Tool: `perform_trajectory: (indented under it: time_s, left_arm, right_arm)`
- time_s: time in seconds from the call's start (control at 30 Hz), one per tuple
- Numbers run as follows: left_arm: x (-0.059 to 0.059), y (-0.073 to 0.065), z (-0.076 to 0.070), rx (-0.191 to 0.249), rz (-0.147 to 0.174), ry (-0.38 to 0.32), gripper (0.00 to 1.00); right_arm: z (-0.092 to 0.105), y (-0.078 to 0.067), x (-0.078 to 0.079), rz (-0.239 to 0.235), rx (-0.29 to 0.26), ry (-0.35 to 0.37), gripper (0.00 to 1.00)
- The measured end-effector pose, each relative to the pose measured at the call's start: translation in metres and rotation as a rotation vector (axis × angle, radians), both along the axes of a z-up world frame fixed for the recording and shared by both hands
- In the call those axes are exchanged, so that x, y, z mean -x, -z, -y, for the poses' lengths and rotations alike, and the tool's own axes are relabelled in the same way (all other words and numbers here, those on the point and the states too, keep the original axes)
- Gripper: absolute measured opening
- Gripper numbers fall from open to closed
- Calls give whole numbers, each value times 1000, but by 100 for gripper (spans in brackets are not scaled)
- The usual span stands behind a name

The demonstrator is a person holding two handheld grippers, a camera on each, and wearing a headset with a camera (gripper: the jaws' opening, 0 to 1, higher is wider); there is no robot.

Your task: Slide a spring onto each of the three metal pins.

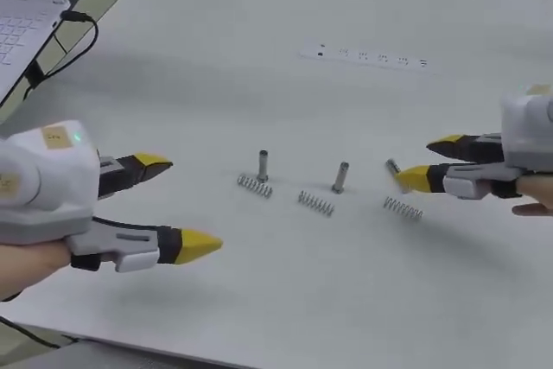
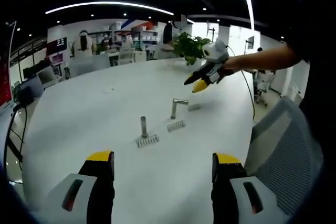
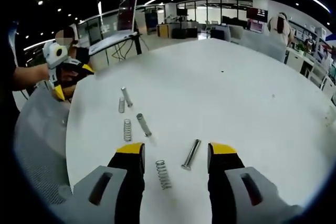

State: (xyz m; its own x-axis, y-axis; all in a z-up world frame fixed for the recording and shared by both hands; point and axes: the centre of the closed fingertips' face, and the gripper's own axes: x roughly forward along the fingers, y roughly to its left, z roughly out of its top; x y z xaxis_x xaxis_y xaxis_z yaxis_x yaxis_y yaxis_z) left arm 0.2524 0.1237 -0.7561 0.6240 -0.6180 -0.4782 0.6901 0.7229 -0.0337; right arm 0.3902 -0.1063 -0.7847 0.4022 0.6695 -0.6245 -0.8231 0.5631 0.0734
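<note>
Three short metal pins stand in a row on the white table: left pin [image 1: 263,164], middle pin [image 1: 340,176], right pin [image 1: 393,168]. A loose spring lies in front of each: left spring [image 1: 255,185], middle spring [image 1: 315,203], right spring [image 1: 403,208]. My right gripper [image 1: 429,162] is open, its tips on either side of the right pin [image 3: 190,154], with the nearest spring [image 3: 163,174] just beside it. My left gripper [image 1: 177,205] is open and holds nothing, well left of the row; the left pin [image 2: 143,126] and its spring [image 2: 147,140] lie ahead of it.
A laptop [image 1: 22,6] with a black cable [image 1: 79,28] sits at the table's far left corner. A white power strip [image 1: 367,56] lies beyond the pins. The table's near edge runs close below the left gripper. A grey chair [image 2: 286,145] stands beside the table.
</note>
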Motion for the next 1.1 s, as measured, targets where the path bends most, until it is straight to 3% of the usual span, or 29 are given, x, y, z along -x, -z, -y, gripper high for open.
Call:
perform_trajectory:
  time_s: [0.37,0.83,1.1]
  left_arm:
    - [0,3,-1,-4,-9,-3,72]
    - [0,7,-4,-8,-17,-13,72]
    - [2,10,-9,-14,-22,-18,72]
  right_arm:
    - [-2,22,-24,-82,43,71,33]
    - [-3,48,-37,-156,118,124,20]
    - [-5,60,-36,-199,156,142,15]
